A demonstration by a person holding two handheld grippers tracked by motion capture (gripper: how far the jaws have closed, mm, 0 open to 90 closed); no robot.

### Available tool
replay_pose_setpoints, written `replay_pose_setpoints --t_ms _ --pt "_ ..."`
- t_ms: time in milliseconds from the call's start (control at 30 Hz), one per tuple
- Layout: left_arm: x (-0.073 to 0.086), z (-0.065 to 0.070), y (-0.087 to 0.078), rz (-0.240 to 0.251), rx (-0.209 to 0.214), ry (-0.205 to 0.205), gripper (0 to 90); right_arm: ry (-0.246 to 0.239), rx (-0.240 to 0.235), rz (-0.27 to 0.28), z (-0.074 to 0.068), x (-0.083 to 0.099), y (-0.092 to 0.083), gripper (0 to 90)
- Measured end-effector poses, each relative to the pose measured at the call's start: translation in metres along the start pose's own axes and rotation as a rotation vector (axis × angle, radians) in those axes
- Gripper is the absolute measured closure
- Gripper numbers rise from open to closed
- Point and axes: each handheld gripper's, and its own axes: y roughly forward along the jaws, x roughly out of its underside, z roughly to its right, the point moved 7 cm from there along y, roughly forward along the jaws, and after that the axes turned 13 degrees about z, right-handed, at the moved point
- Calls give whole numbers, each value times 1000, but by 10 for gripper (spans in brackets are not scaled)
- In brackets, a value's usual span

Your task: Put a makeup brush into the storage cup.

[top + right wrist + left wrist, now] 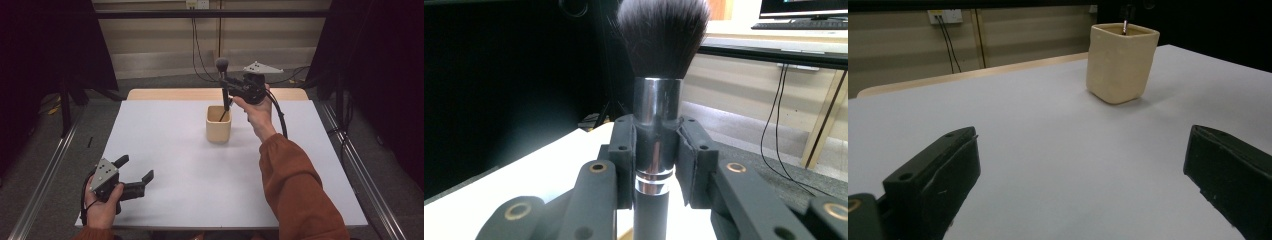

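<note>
i'm working over the white table [180,190], which is giving me a wide, bare surface, so nothing is crowding either hand. sitting toward its far middle is the cream square cup [218,124], standing upright with its mouth facing up, which is why i'm bringing the brush in from above rather than from the side. my right gripper [226,86] is hovering just above and behind the cup, and its jaws are clamped on the makeup brush [655,115], pressing on the silver ferrule from both sides; i'm gripping there because the metal collar is rigid and is keeping the soft bristles free above the pads. the brush is hanging upright, bristles up, with the dark handle pointing down, and its lower end is already dipping inside the cup's rim, near the back wall as far as i can judge. i think i'm partway through standing it in the cup, so the next thing is lowering it straight and letting go. my left gripper [134,179] is resting low at the near left corner, well apart from the cup, jaws standing wide apart with nothing between them, and i'm keeping it parked there so it isn't getting in the way.
</note>
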Motion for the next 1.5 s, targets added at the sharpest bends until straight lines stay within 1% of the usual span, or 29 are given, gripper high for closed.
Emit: replay_pose_setpoints --t_ms 100,167,367,400,500,600,667,700,767,800,867,1067,1333,1500 --pt "0 -1 0 1 -3 4 18 1 4 -13 0 5 1 719" --pt "-1 -1 0 5 -6 5 18 -3 -2 -16 -1 7 3 719" --pt "0 -2 0 3 -13 -2 18 5 -3 -36 0 19 6 719" --pt "0 -3 0 2 -11 0 18 2 1 -42 0 22 6 719" --pt "0 -2 0 1 -7 0 18 13 2 -34 -1 28 4 719" --pt "0 -2 0 1 -9 -1 18 20 8 -43 -1 35 3 719" --pt "0 -2 0 2 -5 -2 18 30 11 -41 0 38 2 719" --pt "-1 -1 0 4 -4 -9 18 31 11 -42 -1 39 2 719" --pt "0 0 1 0 1 -10 18 31 8 -41 -1 42 1 718" --pt "0 0 1 -6 7 -1 18 36 10 -46 -1 43 1 718" --pt "1 0 1 -7 9 -5 18 44 15 -46 0 47 -1 718" --pt "1 0 1 -6 7 -4 18 62 23 -51 3 56 -4 718" --pt "1 -1 1 -7 8 -4 18 80 19 -59 4 67 -8 718" --pt "1 -1 0 -6 5 -6 18 80 14 -67 4 72 -9 718"
